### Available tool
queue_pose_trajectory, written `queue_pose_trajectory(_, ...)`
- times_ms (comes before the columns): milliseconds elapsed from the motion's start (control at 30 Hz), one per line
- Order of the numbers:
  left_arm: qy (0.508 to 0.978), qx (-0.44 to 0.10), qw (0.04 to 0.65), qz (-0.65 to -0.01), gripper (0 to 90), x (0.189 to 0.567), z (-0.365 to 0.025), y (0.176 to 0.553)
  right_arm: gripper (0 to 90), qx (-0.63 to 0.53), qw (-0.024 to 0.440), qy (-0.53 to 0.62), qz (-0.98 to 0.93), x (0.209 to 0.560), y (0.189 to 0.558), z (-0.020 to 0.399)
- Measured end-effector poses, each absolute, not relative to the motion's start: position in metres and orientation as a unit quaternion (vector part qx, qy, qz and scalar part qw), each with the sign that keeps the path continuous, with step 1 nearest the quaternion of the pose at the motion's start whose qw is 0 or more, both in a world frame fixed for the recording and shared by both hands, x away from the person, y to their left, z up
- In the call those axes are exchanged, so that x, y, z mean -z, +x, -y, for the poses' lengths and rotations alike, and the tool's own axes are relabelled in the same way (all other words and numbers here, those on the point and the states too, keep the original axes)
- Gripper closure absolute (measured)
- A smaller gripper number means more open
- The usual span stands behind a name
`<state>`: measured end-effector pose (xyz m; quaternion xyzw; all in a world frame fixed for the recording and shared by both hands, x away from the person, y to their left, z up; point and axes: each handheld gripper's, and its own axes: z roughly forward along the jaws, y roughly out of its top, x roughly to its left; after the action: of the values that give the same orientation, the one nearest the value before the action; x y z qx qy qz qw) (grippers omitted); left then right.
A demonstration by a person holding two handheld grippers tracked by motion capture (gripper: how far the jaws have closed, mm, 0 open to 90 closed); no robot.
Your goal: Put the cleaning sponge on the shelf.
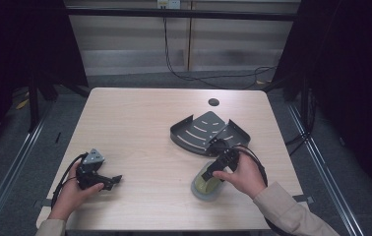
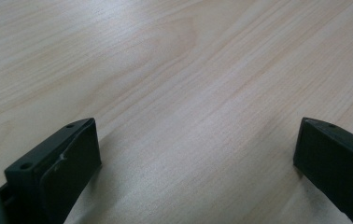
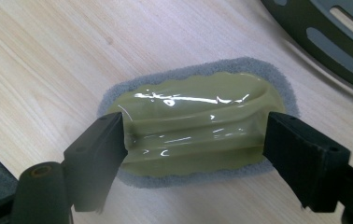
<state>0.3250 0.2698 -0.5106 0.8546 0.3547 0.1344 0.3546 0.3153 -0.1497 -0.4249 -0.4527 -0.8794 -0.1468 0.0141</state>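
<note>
My right gripper jaws grip the olive-green plastic-topped grey scrub pad at frame centre; left gripper jaws stand open over the pale wooden table.

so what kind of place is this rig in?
Looks like a lab recording station, not a home or shop. A bare wooden table with a cable hole sits between dark curtains, loose cables run over the grey floor, and a metal frame bar crosses overhead.
</note>
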Motion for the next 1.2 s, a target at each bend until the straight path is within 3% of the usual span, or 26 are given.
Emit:
queue_pose_trajectory(467, 0.855, -0.135, 0.354, -0.354, 0.0, 0.510, -0.270, 0.325, 19.9, 0.148, 0.013, -0.459, 0.876, 0.423, 0.318, 0.150)
queue_pose_trajectory(600, 0.855, -0.135, 0.354, -0.355, 0.0, 0.510, -0.270, 0.325, 13.7, 0.133, 0.004, -0.460, 0.878, 0.430, 0.318, 0.144)
queue_pose_trajectory(867, 0.855, -0.135, 0.354, -0.355, 0.0, 0.511, -0.270, 0.325, 16.4, 0.145, 0.000, -0.480, 0.865, 0.427, 0.319, 0.143)
queue_pose_trajectory(933, 0.855, -0.134, 0.355, -0.355, 0.0, 0.511, -0.270, 0.325, 13.1, 0.139, -0.003, -0.480, 0.866, 0.429, 0.320, 0.141)
queue_pose_trajectory(1200, 0.855, -0.135, 0.354, -0.354, 0.0, 0.511, -0.270, 0.325, 17.4, 0.144, -0.012, -0.485, 0.863, 0.428, 0.321, 0.140)
